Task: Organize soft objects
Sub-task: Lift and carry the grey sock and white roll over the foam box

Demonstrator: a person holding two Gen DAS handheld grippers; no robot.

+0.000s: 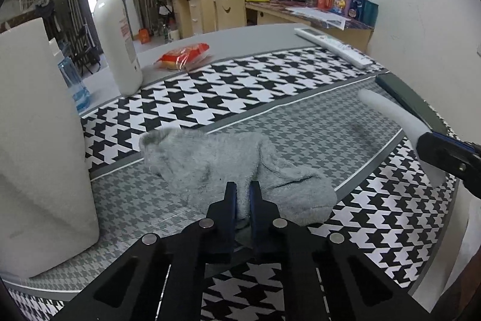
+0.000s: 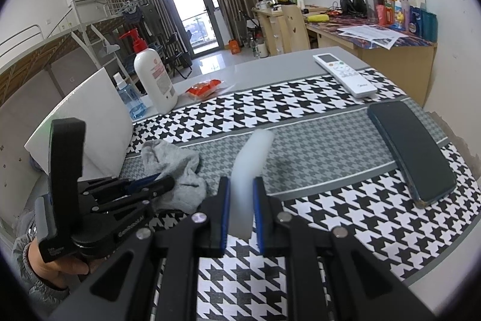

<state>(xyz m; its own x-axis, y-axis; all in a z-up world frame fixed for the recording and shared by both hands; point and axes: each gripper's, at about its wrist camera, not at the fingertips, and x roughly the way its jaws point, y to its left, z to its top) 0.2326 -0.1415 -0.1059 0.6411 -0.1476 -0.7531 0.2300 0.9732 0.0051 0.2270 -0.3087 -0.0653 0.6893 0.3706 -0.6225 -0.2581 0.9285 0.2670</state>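
Note:
A crumpled grey sock [image 1: 210, 161] lies on the houndstooth tablecloth [image 1: 270, 86], and my left gripper [image 1: 243, 185] is shut on its near fold, with fabric bunched between the pads. The right wrist view shows the same sock [image 2: 174, 164] and the left gripper [image 2: 162, 184] from the side. My right gripper [image 2: 242, 181] is shut on a white foam strip [image 2: 249, 161], which sticks up and forward above the cloth. From the left wrist view, the strip [image 1: 390, 110] and the right gripper [image 1: 445, 152] show at the right edge.
A white box [image 1: 39, 140] stands close to the left of the sock. Behind it are a blue bottle [image 1: 75, 86], a white pump bottle [image 1: 117, 29] and a red snack packet [image 1: 183, 54]. A remote [image 2: 345, 74] and a dark phone [image 2: 412, 152] lie on the right.

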